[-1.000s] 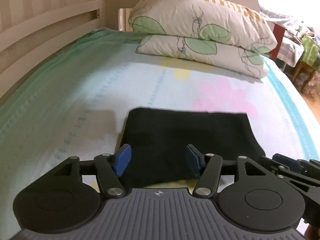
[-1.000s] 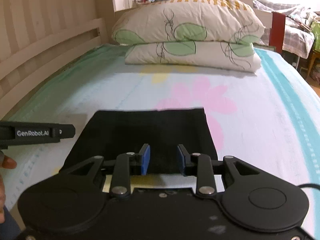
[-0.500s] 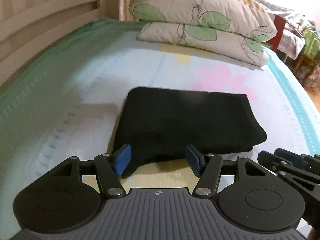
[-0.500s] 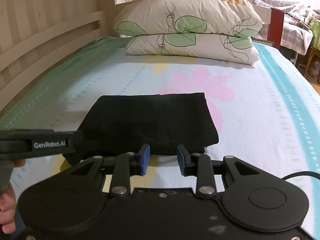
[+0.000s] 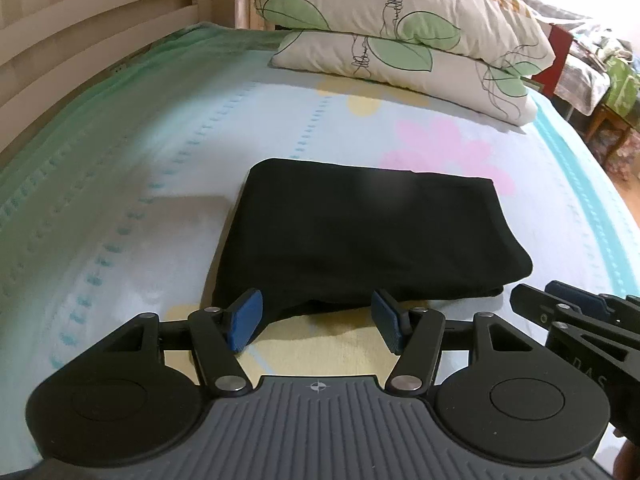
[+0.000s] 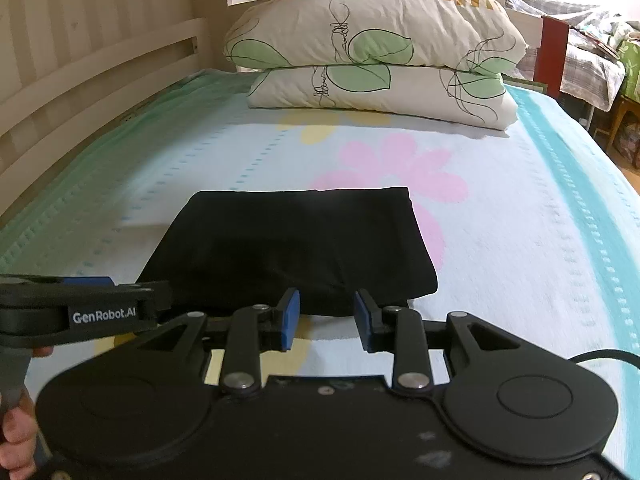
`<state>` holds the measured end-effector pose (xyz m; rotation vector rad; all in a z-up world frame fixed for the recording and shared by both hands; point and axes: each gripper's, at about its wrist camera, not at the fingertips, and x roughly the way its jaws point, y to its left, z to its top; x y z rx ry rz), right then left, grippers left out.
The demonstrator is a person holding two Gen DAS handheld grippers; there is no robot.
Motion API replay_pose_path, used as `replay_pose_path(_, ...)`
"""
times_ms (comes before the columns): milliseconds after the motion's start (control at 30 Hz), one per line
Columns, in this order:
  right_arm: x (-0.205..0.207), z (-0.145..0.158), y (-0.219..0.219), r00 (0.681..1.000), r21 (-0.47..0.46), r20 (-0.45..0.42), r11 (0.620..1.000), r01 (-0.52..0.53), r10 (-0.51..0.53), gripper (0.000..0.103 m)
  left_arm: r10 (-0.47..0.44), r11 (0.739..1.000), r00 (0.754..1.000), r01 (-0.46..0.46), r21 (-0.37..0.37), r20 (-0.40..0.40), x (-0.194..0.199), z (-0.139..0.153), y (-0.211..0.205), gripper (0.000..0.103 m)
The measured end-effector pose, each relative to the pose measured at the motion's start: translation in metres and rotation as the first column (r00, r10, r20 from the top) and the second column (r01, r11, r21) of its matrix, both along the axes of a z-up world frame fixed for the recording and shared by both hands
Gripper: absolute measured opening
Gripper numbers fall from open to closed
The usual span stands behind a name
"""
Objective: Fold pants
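Note:
The black pants (image 5: pixel 360 236) lie folded into a compact rectangle on the bed; they also show in the right wrist view (image 6: pixel 292 244). My left gripper (image 5: pixel 318 326) is open and empty, just short of the fold's near edge on its left side. My right gripper (image 6: pixel 326 320) is open and empty, just short of the near edge on its right side. The right gripper's tips show at the right in the left wrist view (image 5: pixel 560 304). The left gripper shows at the left in the right wrist view (image 6: pixel 88 308).
Two stacked leaf-print pillows (image 6: pixel 372 64) sit at the head of the bed. A wooden rail (image 6: pixel 92 76) runs along the left side. The floral sheet (image 6: pixel 520 220) spreads around the pants. Furniture and clutter (image 6: pixel 600 60) stand beyond the right edge.
Both grippers have drawn back from the folded pants toward the near side and risen slightly. The pants stay folded on the bed. Both jaws remain open.

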<state>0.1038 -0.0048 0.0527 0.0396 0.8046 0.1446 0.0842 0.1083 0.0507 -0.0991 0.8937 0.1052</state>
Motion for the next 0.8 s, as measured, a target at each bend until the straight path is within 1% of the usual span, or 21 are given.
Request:
replay_pose_path(133,0.000,0.000,-0.001,1.000,0.001,0.001,1.000,-0.001,0.001,0.033,0.001,1.000,1.000,-0.001,-0.008,0.002,-0.001,0.002,0.000,0.059)
replay_pose_path(167,0.000,-0.001,-0.001,1.000,0.002,0.001,1.000,-0.002,0.002,0.033,-0.001,1.000,1.000,0.001,-0.009,0.005,-0.001,0.003,0.000,0.061)
replay_pose_path(233,0.000,-0.001,-0.003,1.000,0.003,0.001,1.000,-0.003,0.003,0.033,0.002,1.000,1.000,-0.002,0.002,0.006,-0.001,0.004,0.000,0.069)
replay_pose_path(333,-0.001,-0.001,-0.005,1.000,0.004,-0.001,1.000,-0.007,0.007,0.033,0.000,1.000,1.000,0.000,0.016,0.007,0.000,0.004,-0.002,0.070)
replay_pose_path(500,-0.004,-0.001,-0.009,1.000,0.004,0.000,1.000,-0.016,0.016,0.033,-0.008,1.000,1.000,0.008,0.009,0.008,0.000,0.004,-0.002,0.070)
replay_pose_path(633,-0.005,-0.001,-0.012,1.000,0.006,0.000,1.000,-0.019,0.019,0.033,0.007,0.998,1.000,-0.007,0.055,0.010,0.000,0.005,-0.006,0.071)
replay_pose_path(800,-0.006,-0.001,-0.015,1.000,0.006,0.002,1.000,-0.023,0.023,0.033,-0.008,0.998,1.000,0.008,0.059,0.002,0.001,0.004,-0.009,0.071)
